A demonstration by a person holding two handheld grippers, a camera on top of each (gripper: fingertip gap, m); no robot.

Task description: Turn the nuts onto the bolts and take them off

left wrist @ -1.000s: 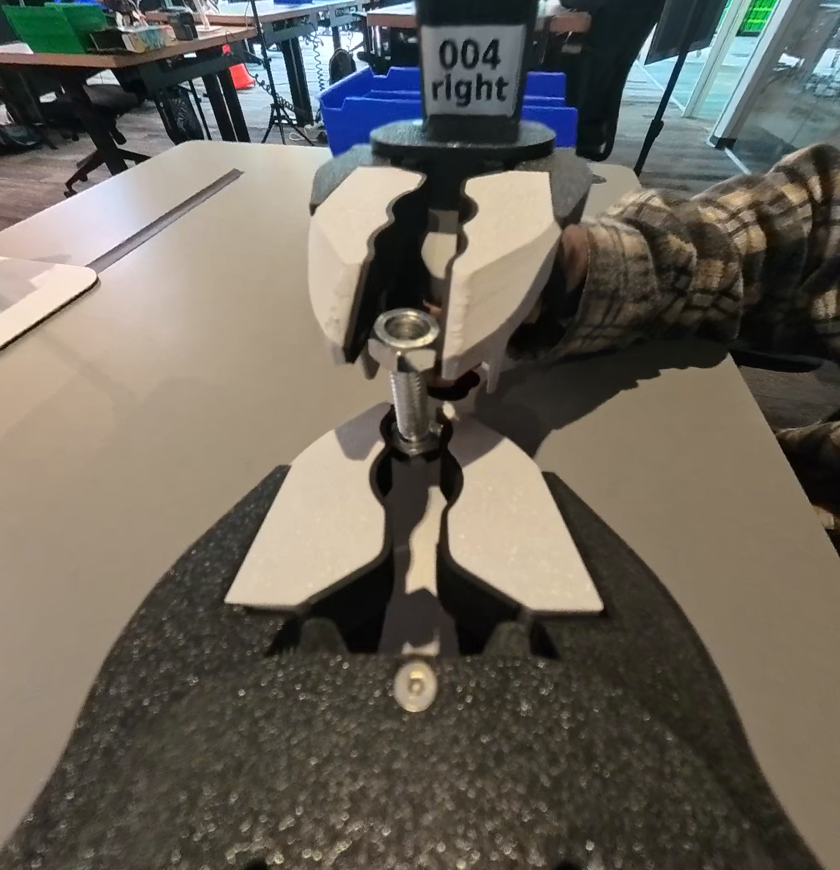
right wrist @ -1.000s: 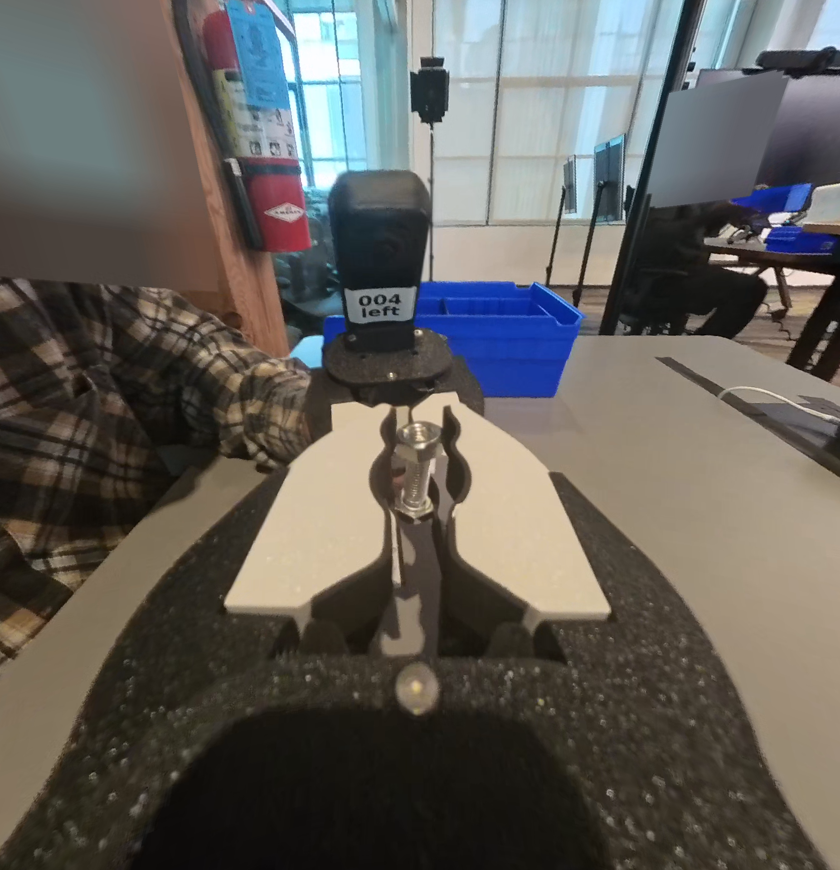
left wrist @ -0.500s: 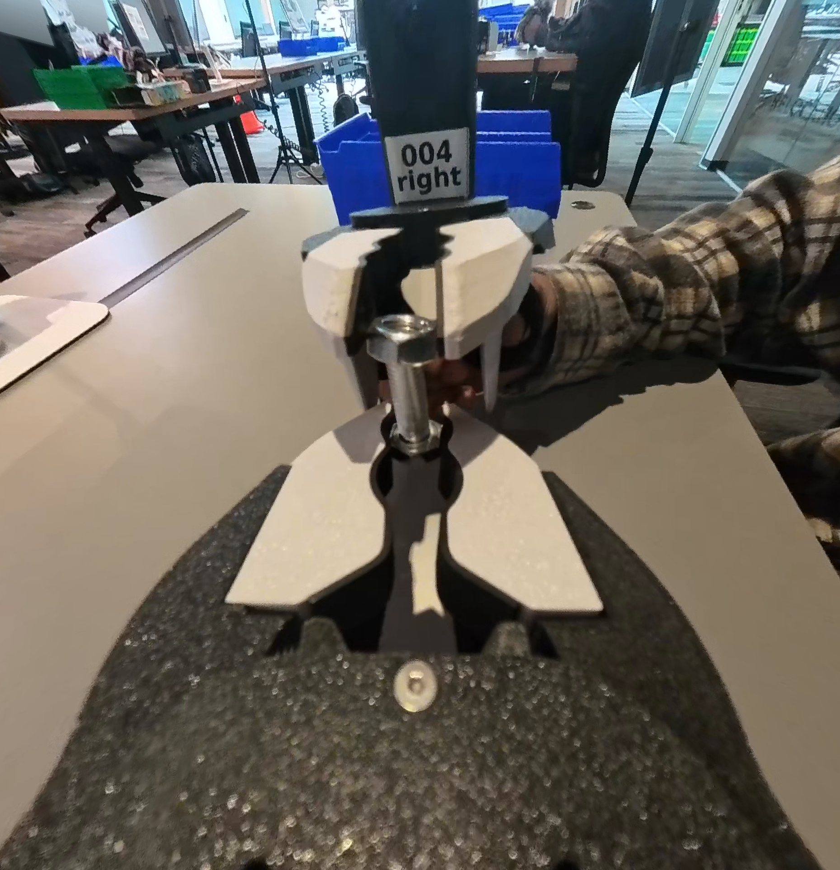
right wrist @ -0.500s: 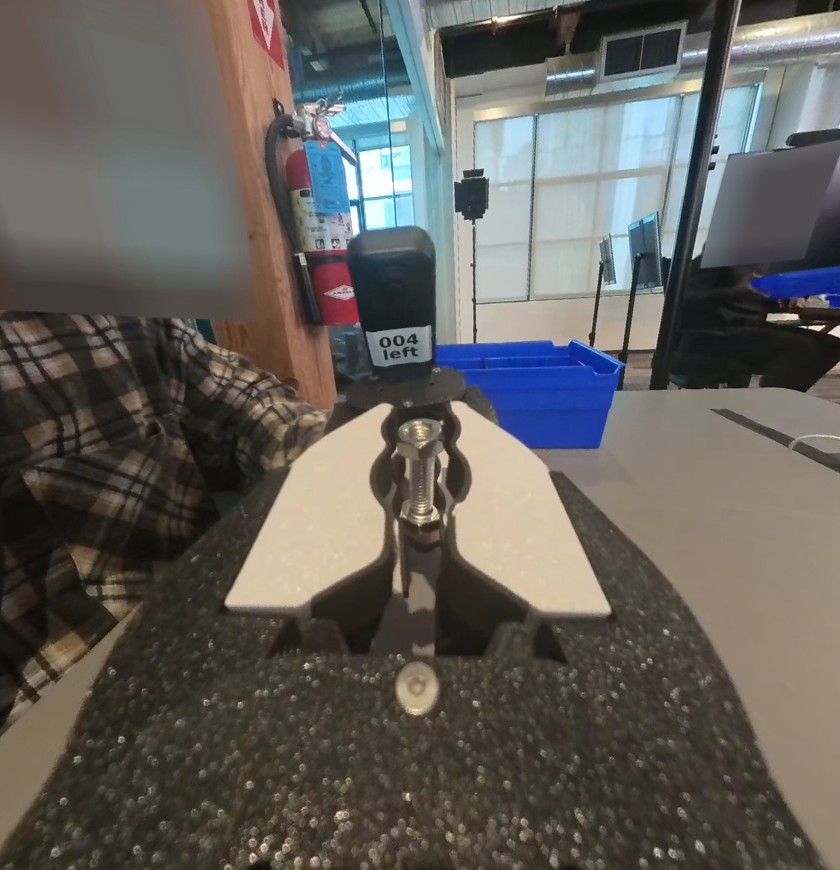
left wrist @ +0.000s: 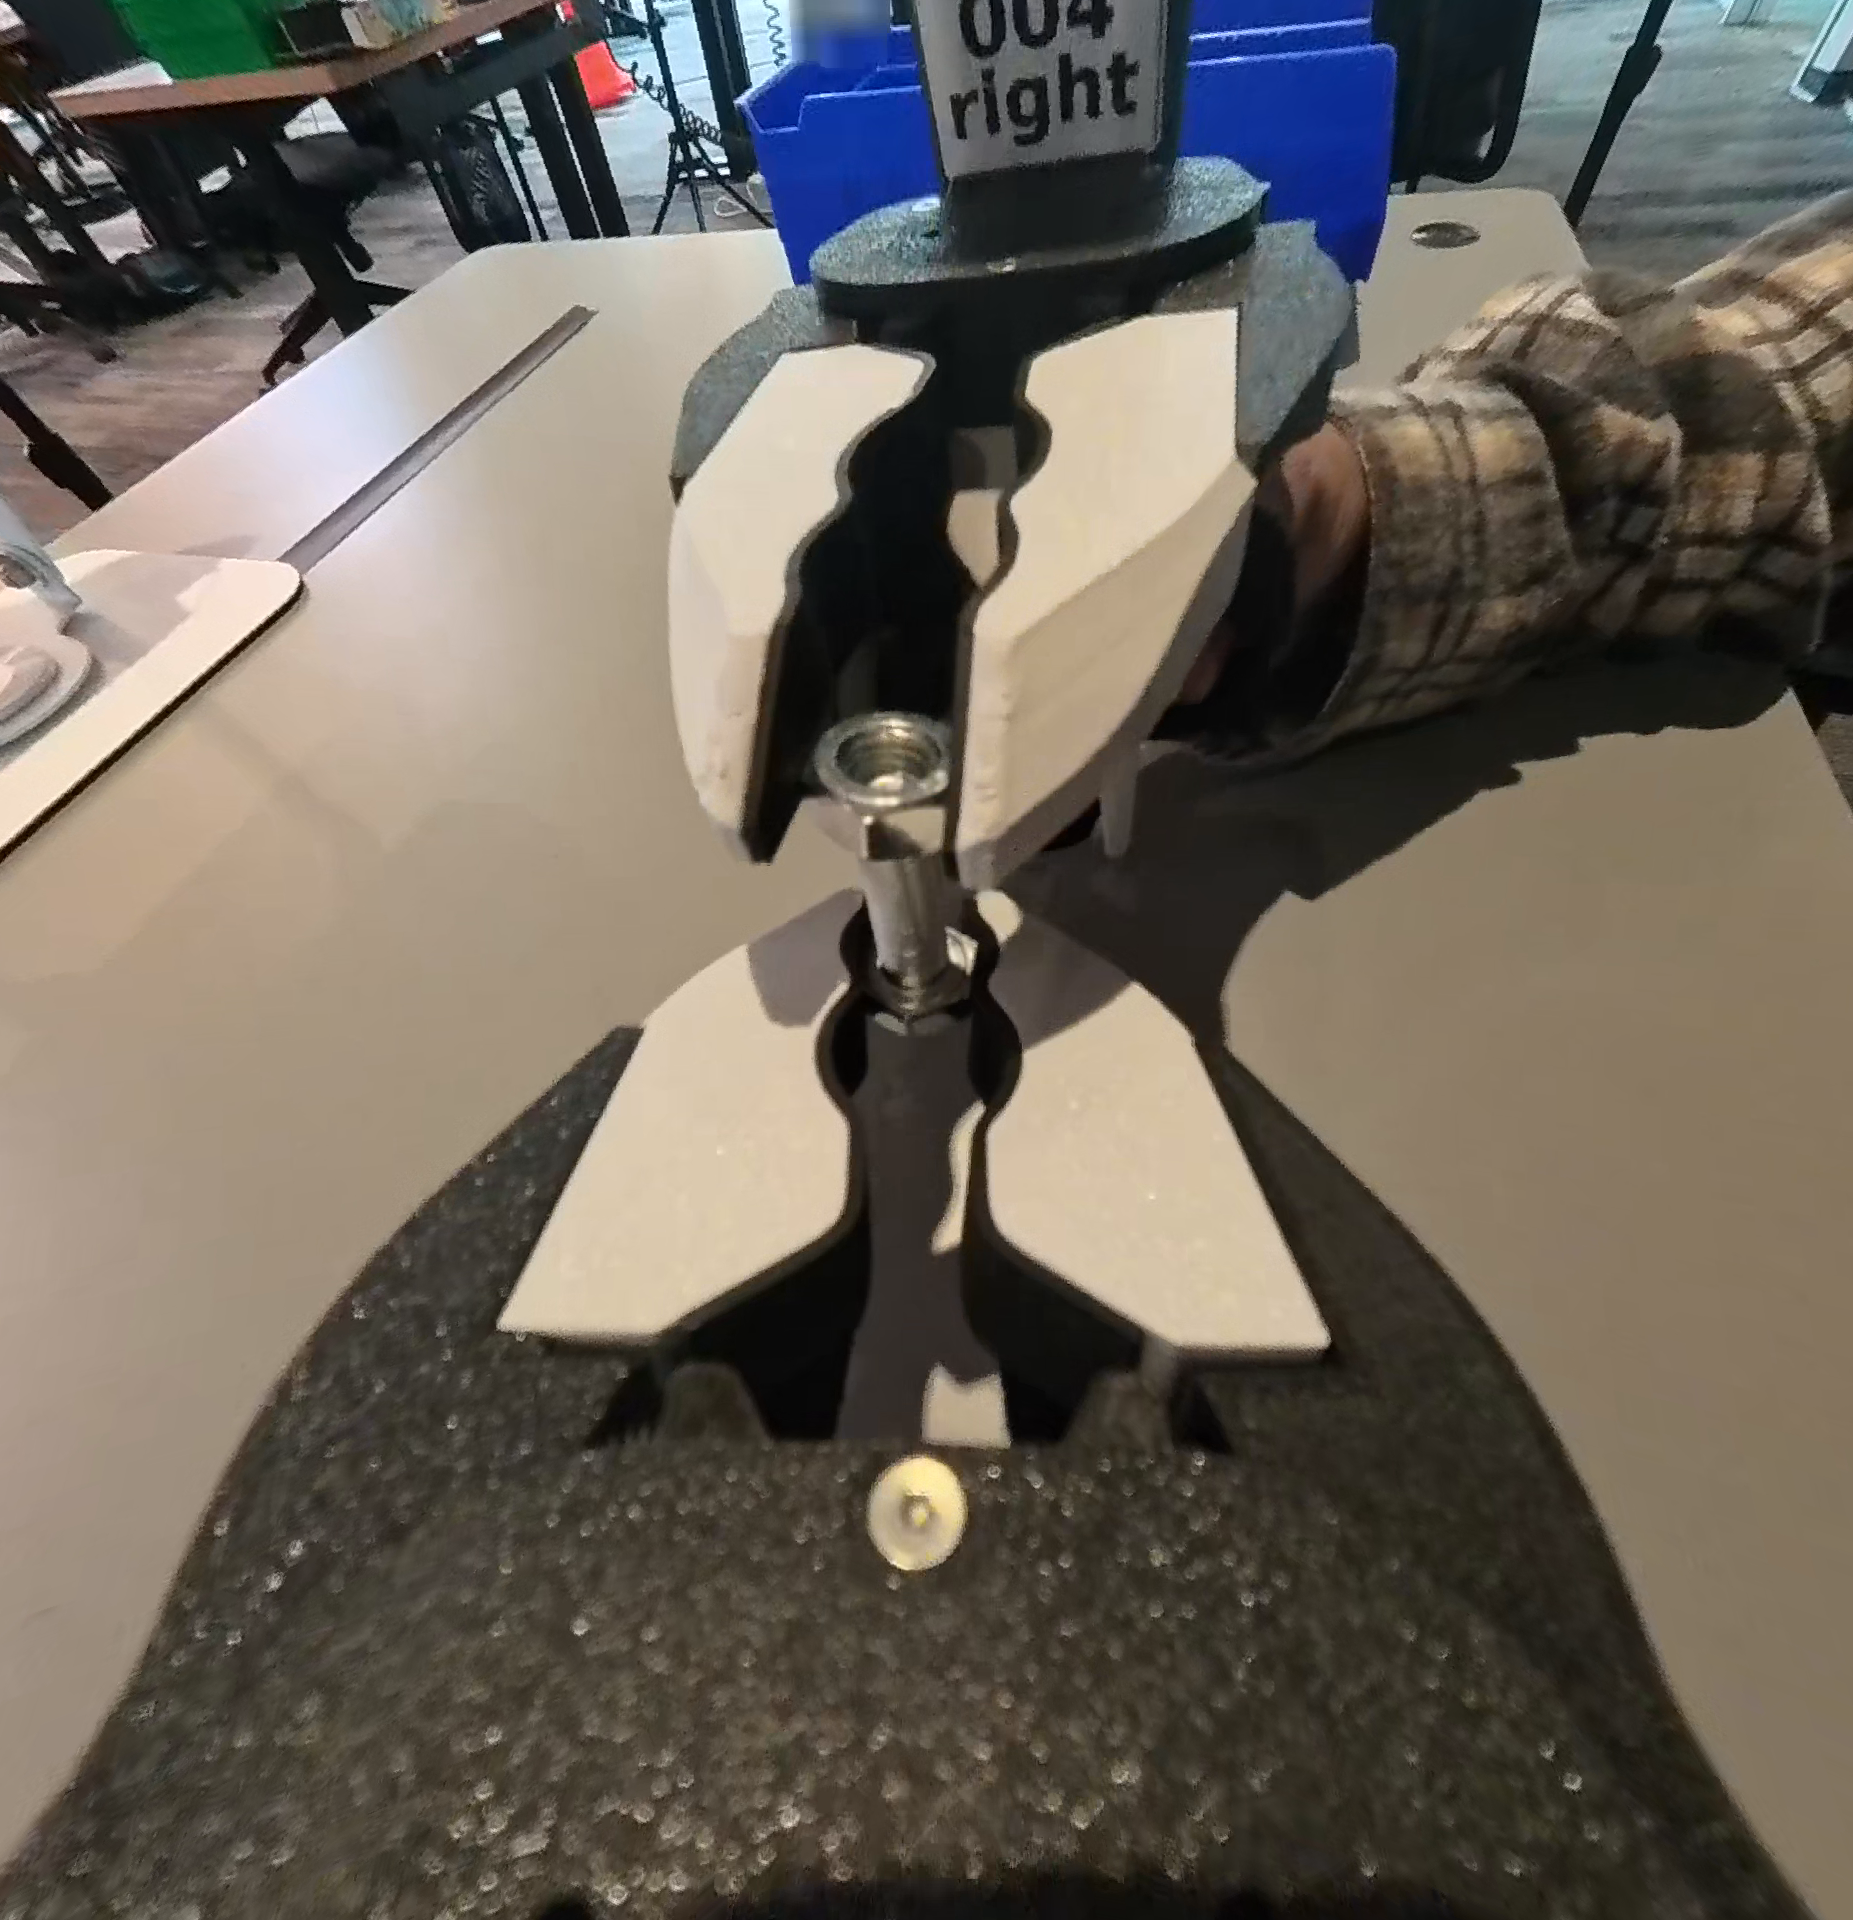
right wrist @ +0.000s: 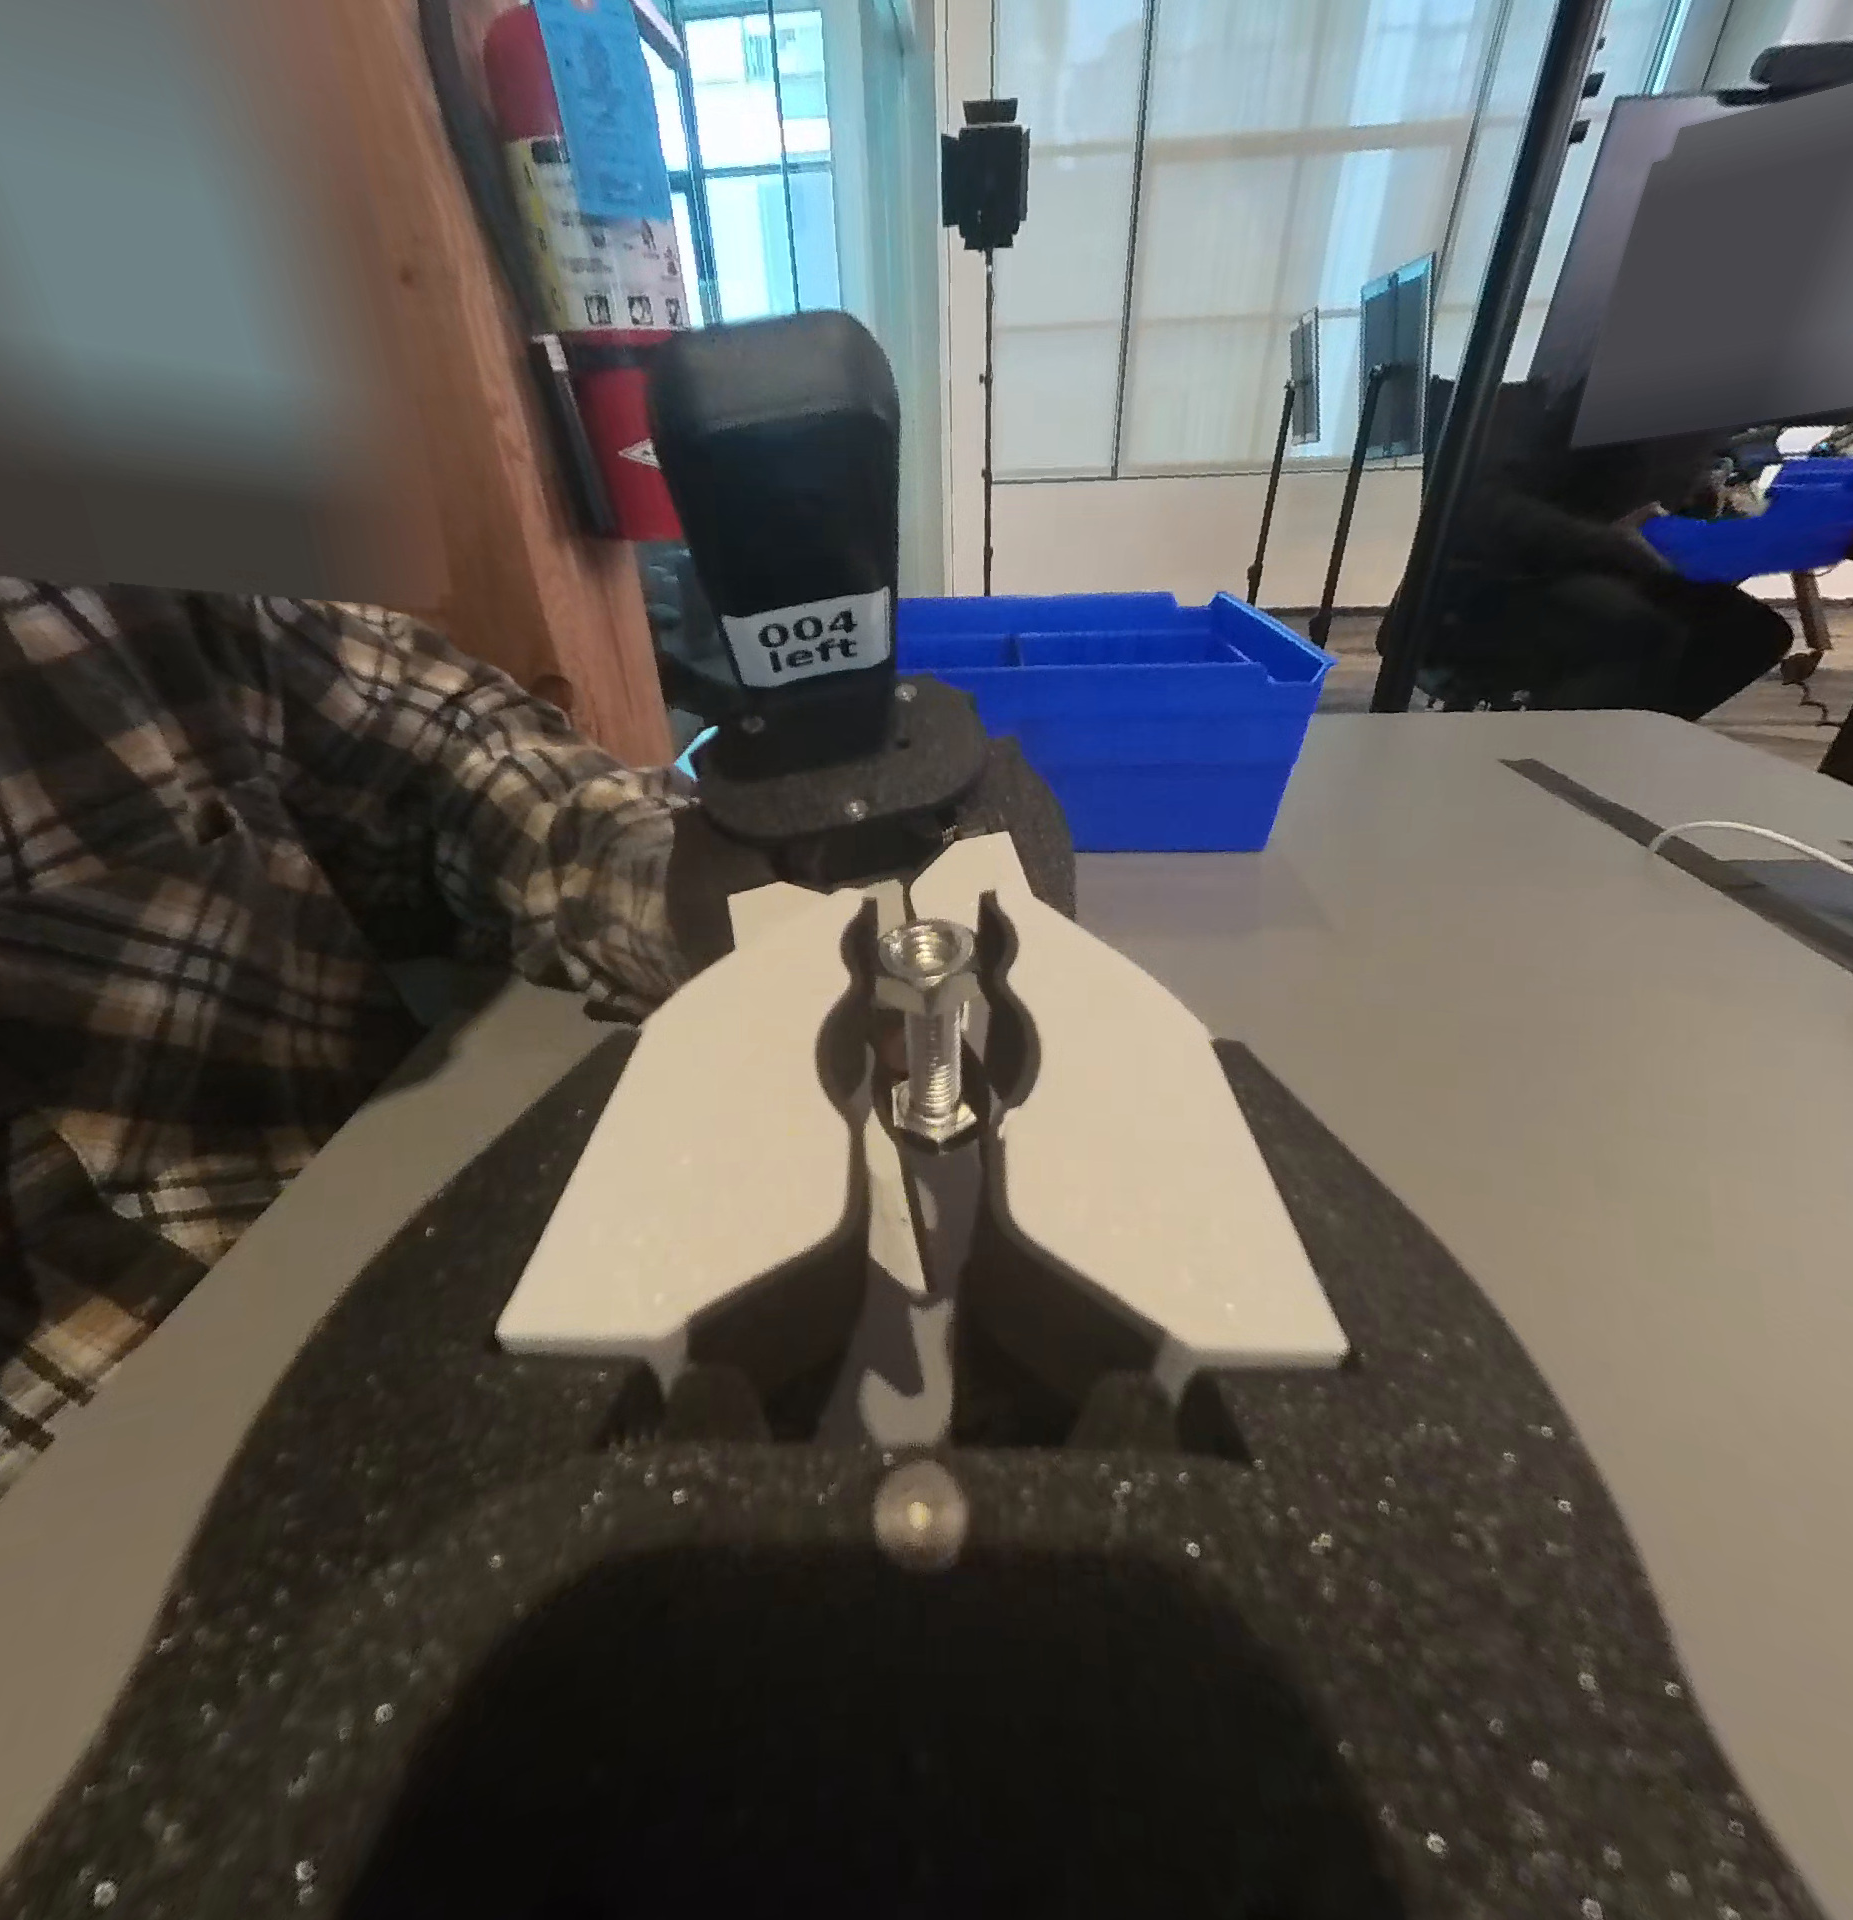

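Clearly the left gripper (left wrist: 917, 997) clamps one hex end of the bolt (left wrist: 898, 904) at 12 o'clock from its camera, while the right gripper (right wrist: 927, 1117) pinches the other end. Judged risk: a tilted twist could cross-thread the nut (right wrist: 927, 1112) or slip it free.

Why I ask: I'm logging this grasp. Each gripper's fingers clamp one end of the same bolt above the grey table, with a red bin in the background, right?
Not quite: the bin is blue, not red, as both wrist views show. The rest holds: the left gripper and the right gripper each clamp one end of the bolt above the grey table.
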